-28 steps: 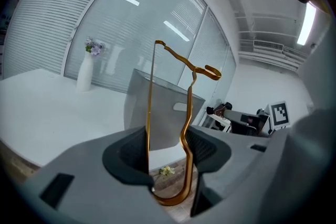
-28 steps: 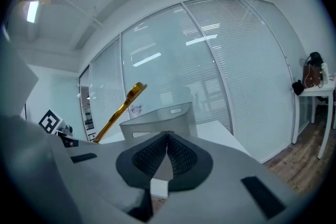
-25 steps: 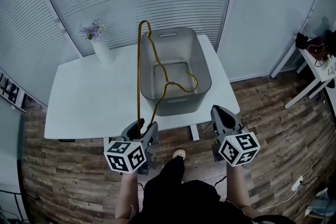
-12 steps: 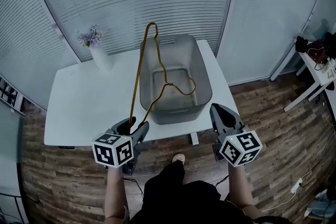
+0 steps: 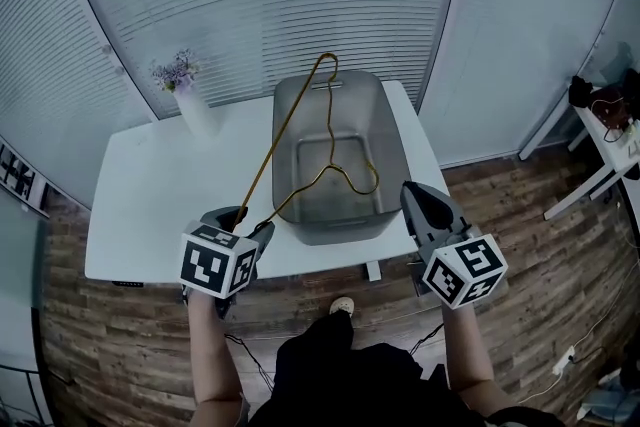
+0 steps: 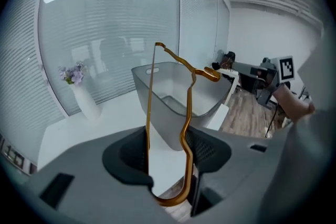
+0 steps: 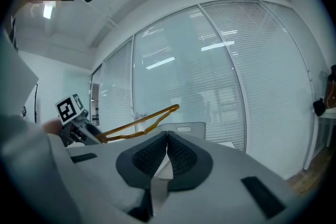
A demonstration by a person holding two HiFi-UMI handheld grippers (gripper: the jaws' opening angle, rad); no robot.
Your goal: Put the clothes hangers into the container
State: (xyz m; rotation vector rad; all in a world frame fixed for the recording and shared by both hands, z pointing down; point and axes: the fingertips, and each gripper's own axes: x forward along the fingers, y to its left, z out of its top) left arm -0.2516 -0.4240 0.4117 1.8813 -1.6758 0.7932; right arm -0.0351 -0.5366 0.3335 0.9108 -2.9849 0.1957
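A golden wire clothes hanger (image 5: 327, 58) slants up from my left gripper (image 5: 245, 220), whose jaws are shut on its lower bend. Its top corner is over the far rim of the grey container (image 5: 392, 130), and its hook hangs above the container's inside. In the left gripper view the hanger (image 6: 185, 128) runs as two wires between the pads of the left gripper (image 6: 167, 149), with the container (image 6: 165, 118) just beyond. My right gripper (image 5: 420, 195) is at the container's near right corner. Its pads meet in the right gripper view (image 7: 167, 136), with nothing between them, and the hanger (image 7: 145, 118) shows to its left.
The container stands on a white table (image 5: 150, 185). A white vase of purple flowers (image 5: 192, 100) is at the table's back left. Glass walls with blinds stand behind the table. Wood floor surrounds it, and another desk (image 5: 600, 155) is at the far right.
The hanger has tipped to the right, so its top has moved from left of the container to over its far rim. My left gripper has rolled and shifted left. The right gripper has risen slightly.
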